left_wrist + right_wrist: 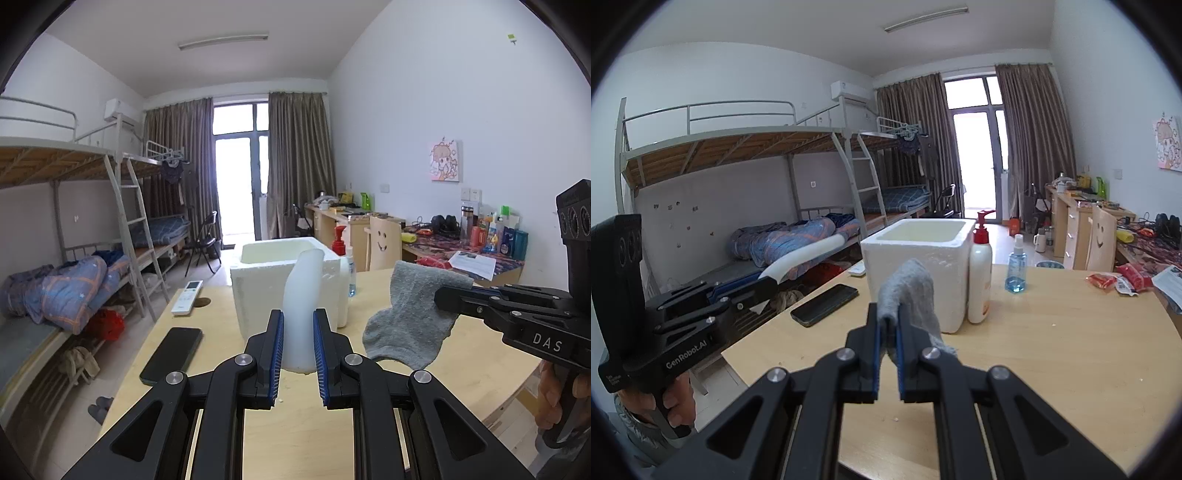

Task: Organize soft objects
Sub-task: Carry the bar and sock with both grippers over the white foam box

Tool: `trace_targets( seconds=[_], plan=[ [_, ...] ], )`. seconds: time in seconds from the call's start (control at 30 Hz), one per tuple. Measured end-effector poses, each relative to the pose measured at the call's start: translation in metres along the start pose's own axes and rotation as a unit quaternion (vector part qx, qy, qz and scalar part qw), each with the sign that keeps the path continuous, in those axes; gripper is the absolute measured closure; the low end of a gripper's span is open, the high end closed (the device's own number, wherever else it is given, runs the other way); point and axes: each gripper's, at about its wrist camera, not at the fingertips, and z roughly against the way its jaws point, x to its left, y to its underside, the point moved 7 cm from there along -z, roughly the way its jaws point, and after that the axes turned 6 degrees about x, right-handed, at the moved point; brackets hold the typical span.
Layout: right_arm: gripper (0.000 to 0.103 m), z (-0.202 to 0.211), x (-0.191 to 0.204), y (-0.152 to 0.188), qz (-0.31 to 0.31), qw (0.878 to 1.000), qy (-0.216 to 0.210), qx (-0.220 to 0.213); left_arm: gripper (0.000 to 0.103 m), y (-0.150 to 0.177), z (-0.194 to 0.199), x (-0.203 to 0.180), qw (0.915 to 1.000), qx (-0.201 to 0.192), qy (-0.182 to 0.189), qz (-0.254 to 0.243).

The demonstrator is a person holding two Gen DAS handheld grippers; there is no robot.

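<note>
So both grippers were loaded just short of the foam box, left gripper clamped on a white foam strip, right gripper pinching the gray sock, and honestly I'd lift each over the rim before releasing.

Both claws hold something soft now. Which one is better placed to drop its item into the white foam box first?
Probably the right claw: its grey sock hangs directly before the white foam box. The left claw holds a white foam strip slightly further back.
</note>
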Motion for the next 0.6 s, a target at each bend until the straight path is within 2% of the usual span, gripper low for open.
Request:
trace_targets(
  seconds=[0.6],
  plan=[
    [0.094,-0.027,-0.004,-0.015,0.001,1.000,-0.016,0.019,0.086,-0.010,-0.029,0.018,0.9996,0.022,0.003,0.019]
  ],
)
